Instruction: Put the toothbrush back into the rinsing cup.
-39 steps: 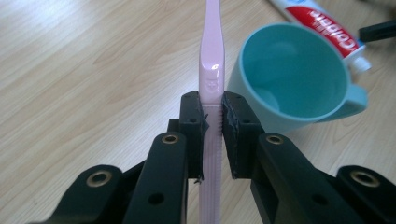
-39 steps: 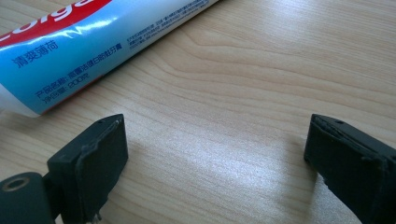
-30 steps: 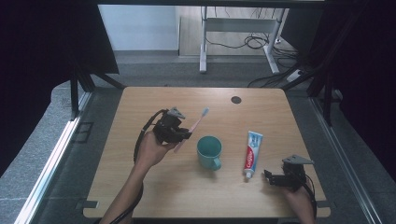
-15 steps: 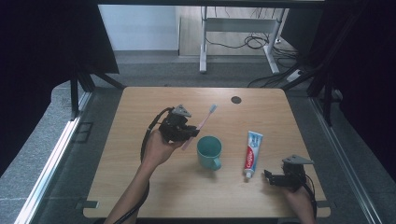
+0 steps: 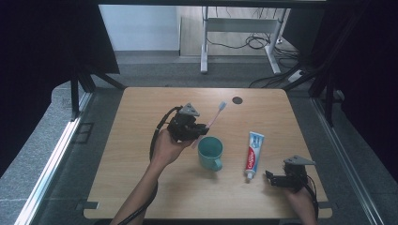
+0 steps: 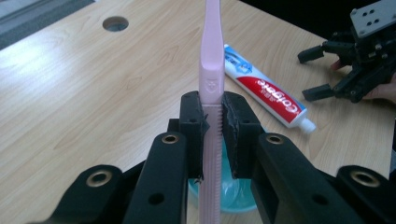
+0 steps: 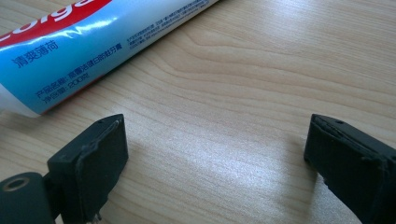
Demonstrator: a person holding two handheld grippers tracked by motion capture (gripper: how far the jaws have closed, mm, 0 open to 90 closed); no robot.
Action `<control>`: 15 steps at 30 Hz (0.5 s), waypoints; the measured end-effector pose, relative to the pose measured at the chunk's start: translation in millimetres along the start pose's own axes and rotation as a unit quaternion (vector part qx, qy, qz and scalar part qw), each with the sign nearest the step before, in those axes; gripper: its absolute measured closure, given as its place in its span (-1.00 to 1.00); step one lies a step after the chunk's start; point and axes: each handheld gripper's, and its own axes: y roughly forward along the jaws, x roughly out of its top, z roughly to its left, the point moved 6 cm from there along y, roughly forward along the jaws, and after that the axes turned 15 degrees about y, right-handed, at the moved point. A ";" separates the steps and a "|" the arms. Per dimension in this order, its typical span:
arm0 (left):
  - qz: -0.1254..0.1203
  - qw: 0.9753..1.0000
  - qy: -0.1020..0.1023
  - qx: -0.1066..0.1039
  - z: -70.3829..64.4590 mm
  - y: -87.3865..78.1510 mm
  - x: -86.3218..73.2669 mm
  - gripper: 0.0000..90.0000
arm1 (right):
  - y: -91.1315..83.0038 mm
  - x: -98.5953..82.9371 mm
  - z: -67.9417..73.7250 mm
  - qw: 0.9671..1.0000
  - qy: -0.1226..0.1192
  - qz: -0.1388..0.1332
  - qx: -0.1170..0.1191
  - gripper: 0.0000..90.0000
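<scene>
My left gripper (image 5: pixel 202 130) (image 6: pixel 214 125) is shut on a pink toothbrush (image 5: pixel 213 119) (image 6: pixel 211 79), held just above and left of a teal cup (image 5: pixel 210 152) (image 6: pixel 229 193). The brush's handle end hangs over the cup's mouth and its head points to the far side of the table. A Colgate toothpaste tube (image 5: pixel 253 149) (image 6: pixel 265 91) (image 7: pixel 79 44) lies flat to the right of the cup. My right gripper (image 5: pixel 269 177) (image 7: pixel 215 163) rests on the table near the front right, open, its jaws wide apart just beside the tube's cap end, with bare wood between them.
The wooden table (image 5: pixel 141 154) has a round cable hole (image 5: pixel 237 100) (image 6: pixel 115 23) near its far edge. Dark curtains flank both sides, and a desk frame with cables (image 5: pixel 239 33) stands beyond the table.
My left gripper has carried the toothbrush rightward and a little nearer, toward the teal cup. The right gripper has stayed still.
</scene>
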 end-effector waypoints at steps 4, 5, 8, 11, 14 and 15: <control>-0.003 1.000 0.005 -0.001 -2.0 4.1 3.6 0.75 | 0.0 0.0 0.0 1.000 0.000 0.000 0.000 -0.88; -0.004 1.000 0.005 -0.001 -2.8 6.0 5.0 0.75 | 0.0 0.0 0.0 1.000 0.000 0.000 0.000 -0.88; -0.007 1.000 0.007 -0.002 -3.8 9.5 6.6 0.75 | 0.0 0.0 0.0 1.000 0.000 0.000 0.000 -0.88; -0.012 1.000 0.007 -0.002 -5.5 15.1 7.7 0.75 | 0.0 0.0 0.0 1.000 0.000 0.000 0.000 -0.88; -0.014 1.000 0.007 -0.003 -6.6 19.7 7.4 0.75 | 0.0 0.0 0.0 1.000 0.000 0.000 0.000 -0.88; -0.015 1.000 0.007 -0.003 -7.0 21.5 7.0 0.75 | 0.0 0.0 0.0 1.000 0.000 0.000 0.000 -0.88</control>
